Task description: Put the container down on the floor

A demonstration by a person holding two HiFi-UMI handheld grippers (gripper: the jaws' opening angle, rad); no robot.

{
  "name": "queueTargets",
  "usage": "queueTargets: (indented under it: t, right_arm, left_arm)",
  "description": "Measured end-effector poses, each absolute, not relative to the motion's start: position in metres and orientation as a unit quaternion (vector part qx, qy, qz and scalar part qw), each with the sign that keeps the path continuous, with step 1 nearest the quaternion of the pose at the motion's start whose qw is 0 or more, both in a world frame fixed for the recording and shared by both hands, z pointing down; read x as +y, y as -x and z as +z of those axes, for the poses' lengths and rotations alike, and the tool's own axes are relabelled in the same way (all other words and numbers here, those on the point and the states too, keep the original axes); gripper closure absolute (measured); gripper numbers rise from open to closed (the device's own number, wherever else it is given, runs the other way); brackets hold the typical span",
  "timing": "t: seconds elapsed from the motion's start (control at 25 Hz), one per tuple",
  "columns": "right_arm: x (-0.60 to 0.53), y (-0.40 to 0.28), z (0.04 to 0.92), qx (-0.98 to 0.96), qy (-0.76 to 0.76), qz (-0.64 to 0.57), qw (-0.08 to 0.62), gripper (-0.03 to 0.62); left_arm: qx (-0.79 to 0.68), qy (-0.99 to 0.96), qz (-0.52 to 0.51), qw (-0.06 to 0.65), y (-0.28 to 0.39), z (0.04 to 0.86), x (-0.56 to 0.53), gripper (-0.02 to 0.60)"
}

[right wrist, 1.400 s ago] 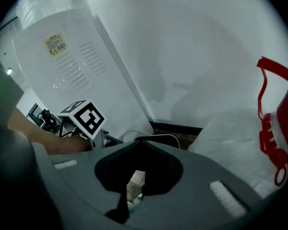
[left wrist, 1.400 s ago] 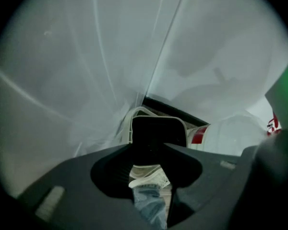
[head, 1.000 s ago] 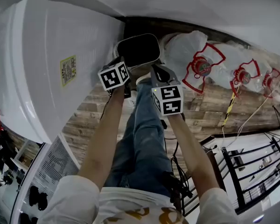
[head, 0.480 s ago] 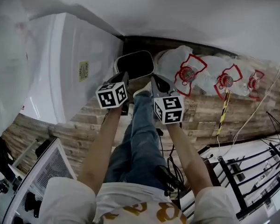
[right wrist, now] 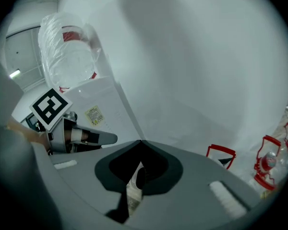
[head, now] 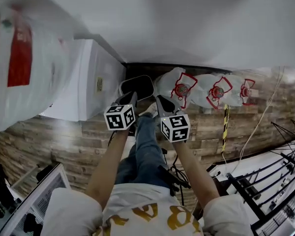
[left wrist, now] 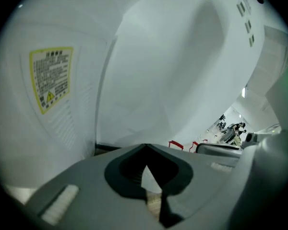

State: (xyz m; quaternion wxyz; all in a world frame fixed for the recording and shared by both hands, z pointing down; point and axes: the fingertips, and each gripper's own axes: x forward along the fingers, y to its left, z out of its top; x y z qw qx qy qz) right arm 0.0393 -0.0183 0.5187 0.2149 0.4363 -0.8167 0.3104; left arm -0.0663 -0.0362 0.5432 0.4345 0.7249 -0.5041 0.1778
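Head view, container: the dark container [head: 137, 85] with a pale rim is sitting at the foot of the white appliance [head: 91, 82], on the side away from the person.
Head view, grippers: the left gripper [head: 132, 98] and the right gripper [head: 160, 101] are pointing at the container's near rim; contact cannot be told.
Head view, surroundings: bagged water bottles [head: 179, 88] are lying just beyond the container from the appliance, on the plank floor [head: 49, 136].
Left gripper view, jaws: they are meeting at the tips with nothing between them, and facing the appliance's yellow sticker [left wrist: 50, 78].
Right gripper view, jaws: they are pressing together, empty, with the left gripper showing between them and the appliance.
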Motion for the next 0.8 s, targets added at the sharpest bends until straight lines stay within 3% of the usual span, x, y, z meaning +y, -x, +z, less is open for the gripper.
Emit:
queueTargets:
  t: [0.8]
  right_arm:
    - [0.024, -0.087, 0.331, -0.799, -0.551, 0.209, 0.116, 0.566]
  left_arm:
    - [-0.493, -0.802, 0.121, 0.316, 0.083, 0.359, 0.01, 0.581]
